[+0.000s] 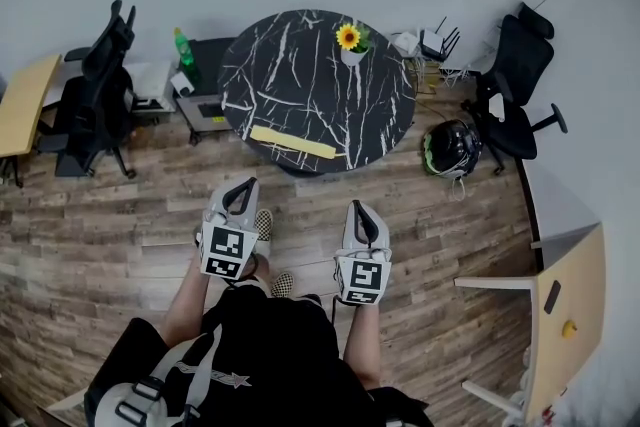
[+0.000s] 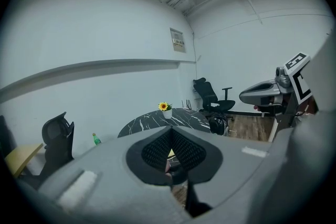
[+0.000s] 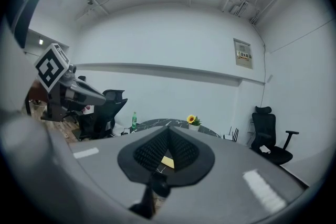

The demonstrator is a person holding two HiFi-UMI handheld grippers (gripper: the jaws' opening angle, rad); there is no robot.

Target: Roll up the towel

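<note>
- Left gripper [image 1: 245, 185] and right gripper [image 1: 358, 209]: jaws closed and empty, held side by side on outstretched forearms, tips aimed at the table [image 1: 300, 75].
- Towel [image 1: 292, 142]: yellow folded strip, flat near the table's near edge, well apart from both grippers.

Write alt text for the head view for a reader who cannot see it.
A person holds the left gripper and right gripper, both shut, short of a round black table bearing a yellow towel and a potted sunflower.
</note>
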